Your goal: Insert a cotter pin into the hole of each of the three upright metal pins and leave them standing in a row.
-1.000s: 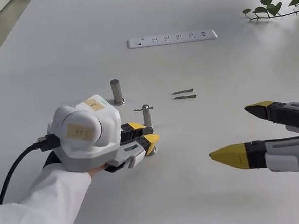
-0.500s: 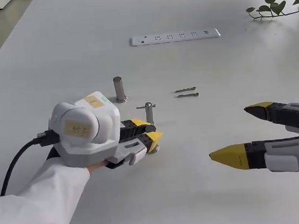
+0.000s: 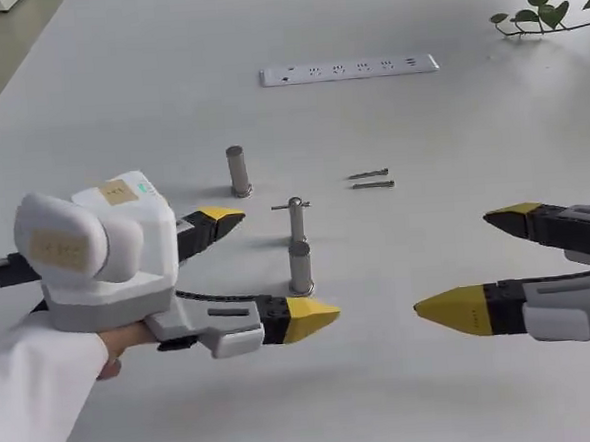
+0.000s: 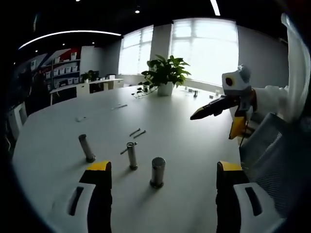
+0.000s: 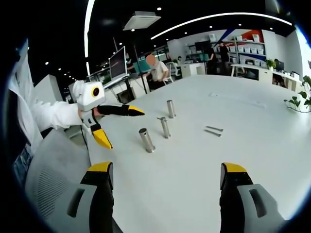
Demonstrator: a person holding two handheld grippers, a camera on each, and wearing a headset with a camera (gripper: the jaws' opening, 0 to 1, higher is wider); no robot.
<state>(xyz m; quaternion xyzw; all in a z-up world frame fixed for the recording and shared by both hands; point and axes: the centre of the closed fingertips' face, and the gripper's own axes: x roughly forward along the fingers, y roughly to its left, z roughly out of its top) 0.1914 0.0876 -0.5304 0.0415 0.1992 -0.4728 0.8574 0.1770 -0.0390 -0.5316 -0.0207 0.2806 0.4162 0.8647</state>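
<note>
- Grey metal pins stand upright on the white table [image 3: 116,82] in a slanted row, each apart from the next: the far pin [image 3: 237,171], the middle pin [image 3: 296,221] and the near pin [image 3: 300,268].
- A cotter pin [image 3: 290,205] sits crosswise through the top of the middle pin. The other two pins have plain tops.
- Two loose cotter pins [image 3: 370,174] lie flat side by side on the table, to the right of the row.
- Two tan stickers [image 3: 61,248] on the white housing of the left gripper [image 3: 283,264] carry handwriting too small to read. The markings on the white power strip [image 3: 349,69] far back are also too small to read.
- The left gripper is spread wide and holds nothing. The near pin stands in the gap by its yellow tips and touches neither jaw.
- The right gripper [image 3: 452,260] is also spread wide and empty. It hangs over bare table well to the right of the pins.
- A hand [image 3: 123,350] in a white sleeve [image 3: 27,418] grips the left gripper from below, with the jaws pointing right along the table.
- A leafy sprig [image 3: 548,10] lies at the far right corner.
</note>
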